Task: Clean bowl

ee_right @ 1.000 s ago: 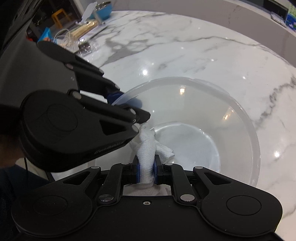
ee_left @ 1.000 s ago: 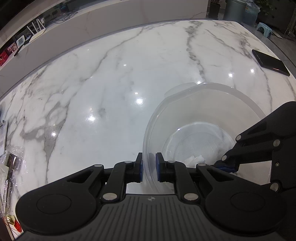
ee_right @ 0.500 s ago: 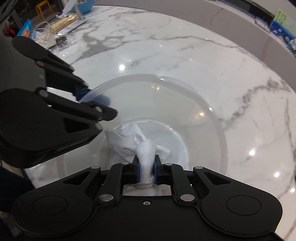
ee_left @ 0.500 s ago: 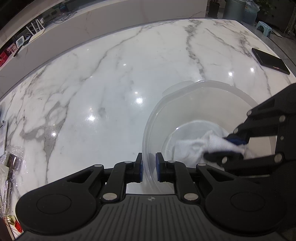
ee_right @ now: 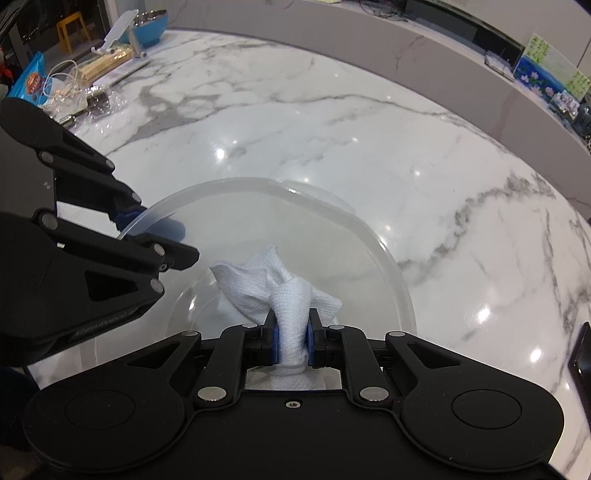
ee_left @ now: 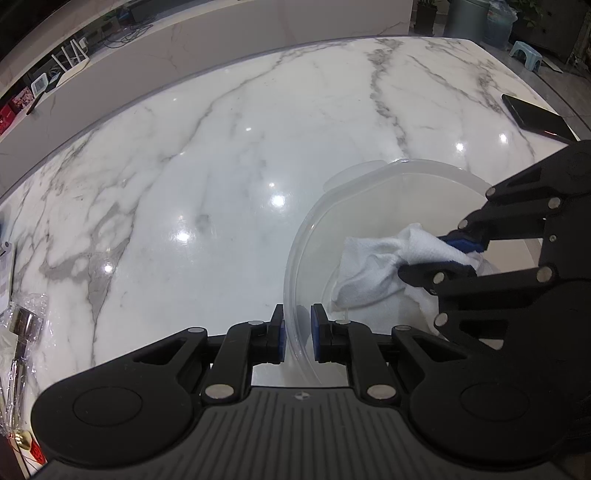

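Observation:
A clear plastic bowl (ee_left: 373, 192) stands on the white marble table; it also shows in the right wrist view (ee_right: 332, 236). My left gripper (ee_left: 297, 334) is shut on the bowl's near rim, one pad inside and one outside; it also shows in the right wrist view (ee_right: 147, 229). My right gripper (ee_right: 291, 341) is shut on a bunched white cloth (ee_right: 277, 291) and holds it inside the bowl against the wall. In the left wrist view the right gripper (ee_left: 443, 254) and the cloth (ee_left: 376, 266) sit in the bowl's right half.
A black phone (ee_left: 535, 116) lies near the table's far right edge. Wrapped items in plastic (ee_left: 22, 332) lie at the left edge. In the right wrist view a blue bowl (ee_right: 147, 22), a snack bag (ee_right: 29, 81) and cords sit at the far left corner.
My right gripper has swept the cloth across the inside of the bowl, from the near wall toward the far side. The left gripper keeps its hold on the rim.

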A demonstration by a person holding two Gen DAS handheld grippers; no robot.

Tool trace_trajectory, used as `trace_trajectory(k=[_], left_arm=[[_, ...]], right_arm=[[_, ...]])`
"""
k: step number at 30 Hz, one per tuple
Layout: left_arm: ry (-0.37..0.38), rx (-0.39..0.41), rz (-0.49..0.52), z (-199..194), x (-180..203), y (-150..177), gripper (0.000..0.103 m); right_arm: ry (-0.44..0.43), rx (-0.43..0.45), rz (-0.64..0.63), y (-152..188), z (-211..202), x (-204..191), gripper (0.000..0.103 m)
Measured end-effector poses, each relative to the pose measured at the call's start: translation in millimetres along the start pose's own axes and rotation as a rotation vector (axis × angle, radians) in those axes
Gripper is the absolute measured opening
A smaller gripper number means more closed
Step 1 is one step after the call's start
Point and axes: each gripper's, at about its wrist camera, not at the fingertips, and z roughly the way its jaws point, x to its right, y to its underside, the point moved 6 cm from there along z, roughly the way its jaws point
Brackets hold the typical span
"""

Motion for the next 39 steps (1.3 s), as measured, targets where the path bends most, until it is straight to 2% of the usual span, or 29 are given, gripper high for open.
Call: trace_trajectory(k=[13,18,27,39], left_arm=[[-0.001,-0.003,-0.002,0.3,2.1,-0.2,0.012],[-0.001,-0.004,-0.001,0.8,1.3,-0.7,0.012],[-0.002,-0.005,-0.001,1.4,0.8,-0.7,0.012],[-0.003,-0.004,0.002,1.6,0.6,-0.1,0.012]], right_arm=[[-0.019,0.04,0.0,-7.1,5.8,-1.7,0.012],[-0.054,0.034,0.0,-7.1,5.0,-6.2,0.012],[-0.151,-0.019,-0.014,0.5,-2.1,-19.4,0.012],[-0.138,-0.093,-0.056,12.9,-7.9,-24.2,0.012]])
